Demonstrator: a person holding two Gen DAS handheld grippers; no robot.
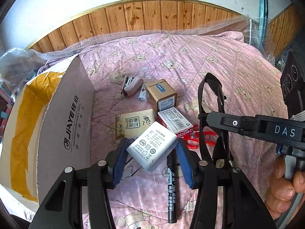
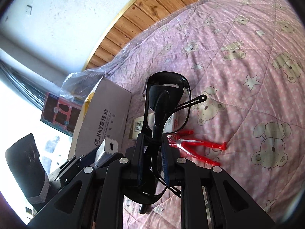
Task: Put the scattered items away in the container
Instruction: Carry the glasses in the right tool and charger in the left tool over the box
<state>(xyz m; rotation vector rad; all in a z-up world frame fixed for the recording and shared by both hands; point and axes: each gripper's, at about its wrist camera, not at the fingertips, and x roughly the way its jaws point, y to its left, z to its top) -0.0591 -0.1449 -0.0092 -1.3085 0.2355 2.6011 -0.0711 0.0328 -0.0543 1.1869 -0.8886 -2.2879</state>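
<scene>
**A:** Pink bear-print quilt covers the bed, wood-panel wall behind it, bubble wrap along the far edge. Where's the container?

**B:** Cardboard box at the bed's left edge, open, "JiAYE" printed on the side facing the items. Right wrist view shows it too, same print.

**A:** Left gripper?

**B:** Blue-padded fingers clamp a white power adapter, tilted, prongs pointing down-left, lifted off the quilt. It sits just beside the box wall, not over the opening.

**A:** Right gripper?

**B:** Fingers narrow, pinched on black glasses, held on edge with the lenses away from the camera. One temple arm sticks out to the right. From the left wrist view the glasses hang above the quilt, right of the adapter. A hand grips the handle at the lower right.

**A:** What's on the quilt?

**B:** Mid-bed cluster: pink stapler, small white item touching a gold cube box, tan packet, red-and-white staple box. Red scissors lie just right of the staple box. Black marker lies below the adapter, toward the near edge.

**A:** Anything in the box?

**B:** Cannot tell, interior mostly hidden.
</scene>
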